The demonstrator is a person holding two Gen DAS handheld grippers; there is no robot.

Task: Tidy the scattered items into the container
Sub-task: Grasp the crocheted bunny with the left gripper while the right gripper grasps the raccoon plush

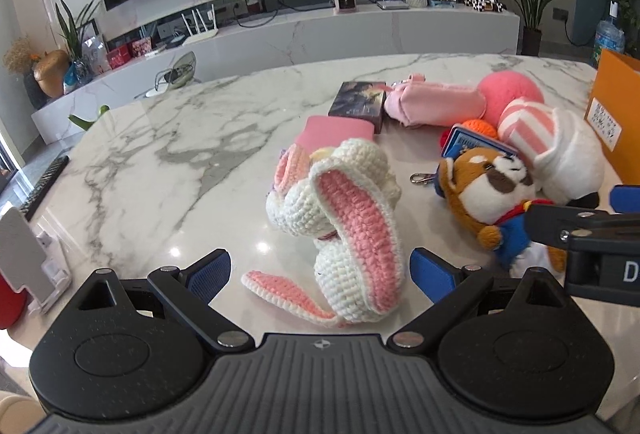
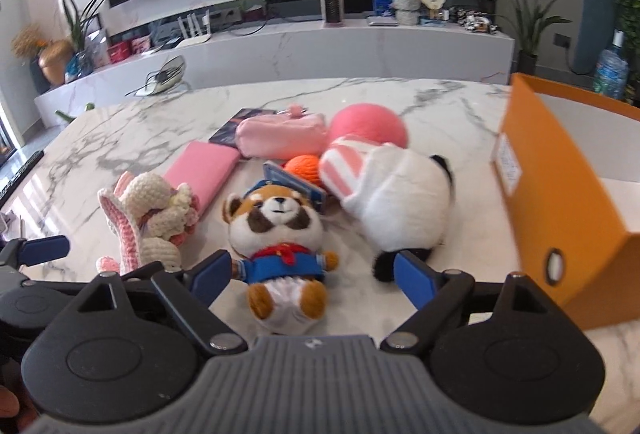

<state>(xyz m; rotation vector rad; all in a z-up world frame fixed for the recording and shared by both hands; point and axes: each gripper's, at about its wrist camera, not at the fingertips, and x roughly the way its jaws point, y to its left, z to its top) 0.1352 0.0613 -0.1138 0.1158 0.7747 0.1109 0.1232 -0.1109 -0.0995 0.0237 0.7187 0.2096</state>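
Label [image 2: 509,169] on orange box [image 2: 560,201]: unreadable | left tongs [image 1: 320,270]: agape

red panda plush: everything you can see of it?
The red panda plush is soft, with brown-and-white fur, a dark-masked face, a blue cap, a blue jacket, a red neckerchief and white shorts. It lies face up on the marble table, its legs between the open jaws of the right hand-held gripper; contact with the pads is unclear. A blue card sits behind its head.
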